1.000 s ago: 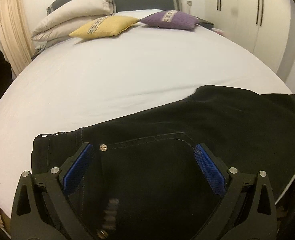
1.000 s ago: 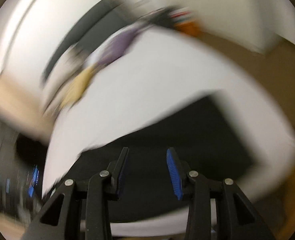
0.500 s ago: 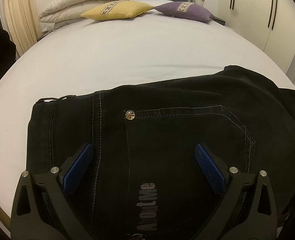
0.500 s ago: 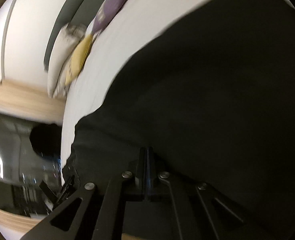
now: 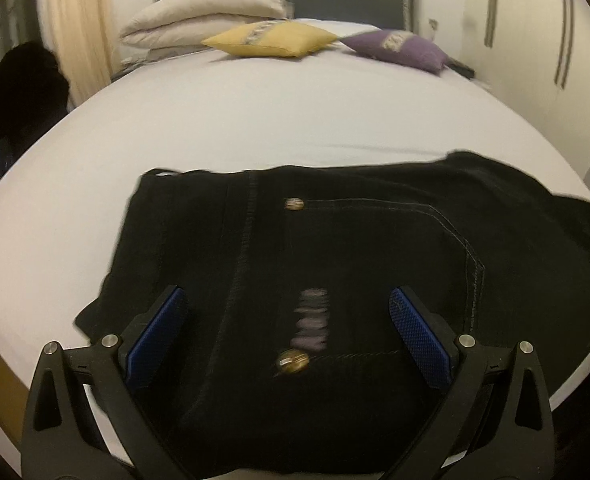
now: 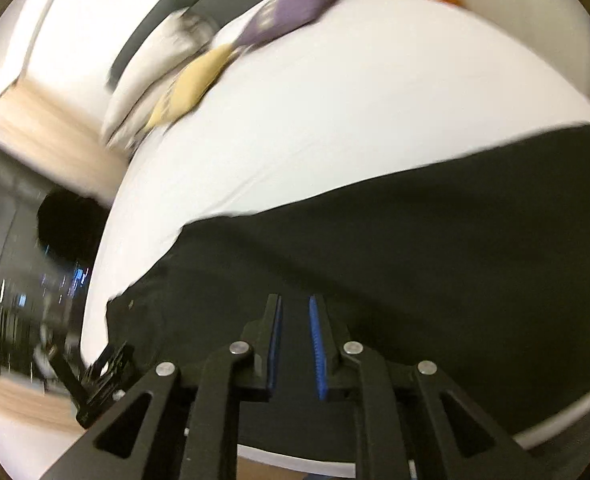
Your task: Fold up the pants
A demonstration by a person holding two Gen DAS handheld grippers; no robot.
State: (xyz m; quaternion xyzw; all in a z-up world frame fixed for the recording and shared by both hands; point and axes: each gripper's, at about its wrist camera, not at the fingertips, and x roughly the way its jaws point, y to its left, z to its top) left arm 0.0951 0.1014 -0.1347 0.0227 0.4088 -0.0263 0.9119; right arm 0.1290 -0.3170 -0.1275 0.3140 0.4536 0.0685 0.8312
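The black pants (image 5: 335, 248) lie flat along the near edge of the bed (image 5: 287, 128). The left gripper (image 5: 291, 316) hovers over them, jaws wide, empty. The right gripper (image 6: 295, 320) has just been opening to a narrow gap, holding nothing.

— Where do they lie?
— The black denim pants (image 5: 375, 248) are spread flat along the near edge of the white bed (image 5: 275, 120), waistband end towards its near left corner, the legs running off to the right.
— Which face is up?
— The back: a pocket outlined in pale stitching, two brass rivets, a blurred pale label. In the right wrist view the pants (image 6: 395, 248) show only as plain dark cloth.
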